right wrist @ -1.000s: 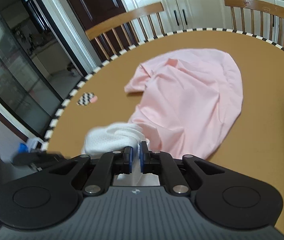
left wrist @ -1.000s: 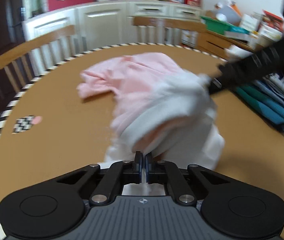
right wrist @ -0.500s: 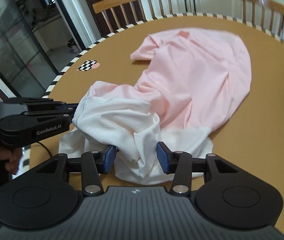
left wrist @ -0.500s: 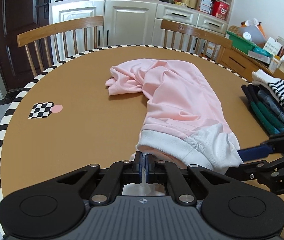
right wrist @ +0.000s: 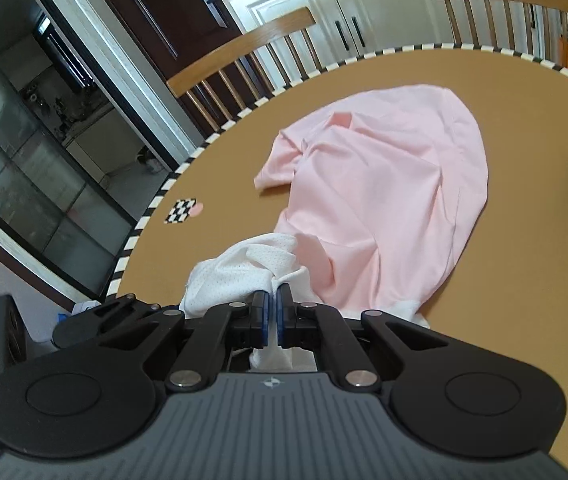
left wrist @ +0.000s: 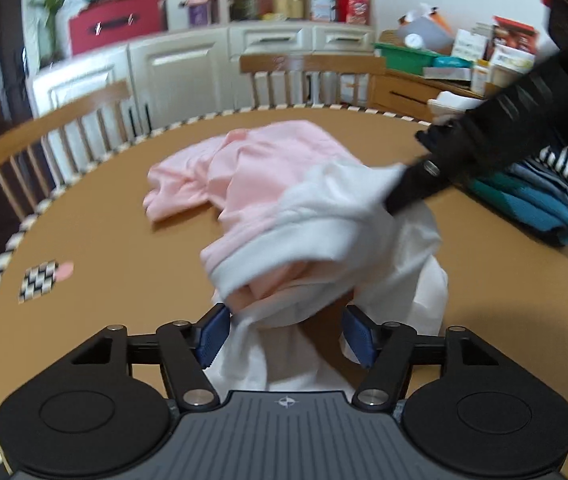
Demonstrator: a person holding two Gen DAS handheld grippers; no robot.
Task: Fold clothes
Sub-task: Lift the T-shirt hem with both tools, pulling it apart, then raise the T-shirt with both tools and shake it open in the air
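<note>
A pink and white shirt (left wrist: 268, 184) lies crumpled on the round brown desk (left wrist: 96, 240), its pink body spread toward the far chairs and its white hem bunched at the near edge. The left gripper (left wrist: 285, 334) has its jaws wide apart, and the loose white hem hangs down between them without being pinched; the blue pads (left wrist: 212, 330) stand on either side of the cloth. In the left wrist view the hem is lifted off the desk on its right side, where the right gripper (left wrist: 415, 190) reaches in under a black sleeve (left wrist: 523, 100), blurred by motion. In the right wrist view the right gripper (right wrist: 272, 312) has its jaws together, clamped on a fold of the white mesh hem, with the pink body of the shirt (right wrist: 383, 192) stretching away beyond them across the desk (right wrist: 503, 300). A small checkered marker (left wrist: 42, 280) sits on the desk left of the shirt, well apart from it. A stack of folded clothes (left wrist: 539, 196) rests at the right edge of the desk, near the shirt but not touching it
</note>
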